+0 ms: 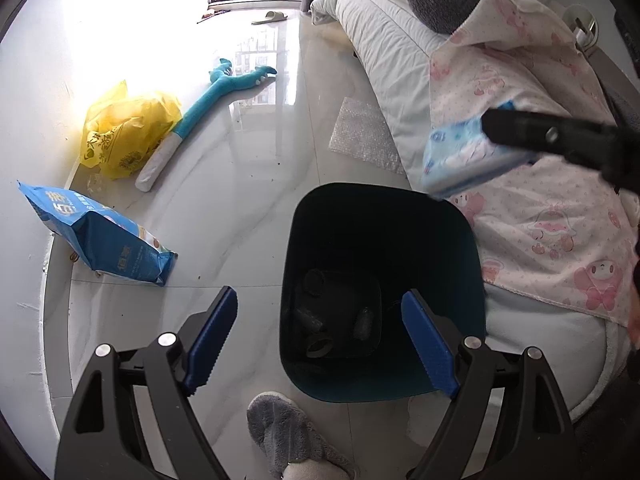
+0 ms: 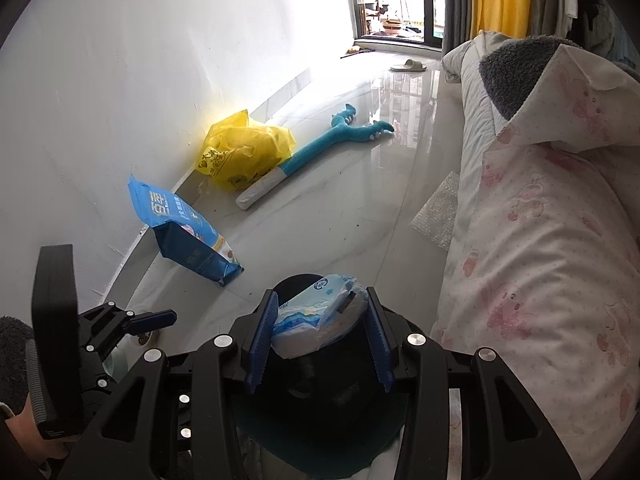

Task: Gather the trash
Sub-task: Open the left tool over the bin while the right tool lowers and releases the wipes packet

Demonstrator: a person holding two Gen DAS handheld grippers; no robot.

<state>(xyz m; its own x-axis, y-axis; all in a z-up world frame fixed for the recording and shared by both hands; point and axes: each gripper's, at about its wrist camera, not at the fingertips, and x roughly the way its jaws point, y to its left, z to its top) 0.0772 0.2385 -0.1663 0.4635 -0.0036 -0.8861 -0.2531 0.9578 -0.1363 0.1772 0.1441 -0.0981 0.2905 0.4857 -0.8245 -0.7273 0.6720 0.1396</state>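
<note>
Right gripper [image 2: 320, 336] of mine clamps a blue-and-white tissue pack [image 2: 320, 316] over the dark bin [image 1: 384, 240], left gripper [image 1: 320, 336] gaping empty above it, dark scraps [image 1: 320, 320] lying at its bottom.

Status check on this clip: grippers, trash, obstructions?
Left gripper open, empty, at the bin. Right gripper shut on tissue pack, over the bin. Nothing blocks the drop.
</note>
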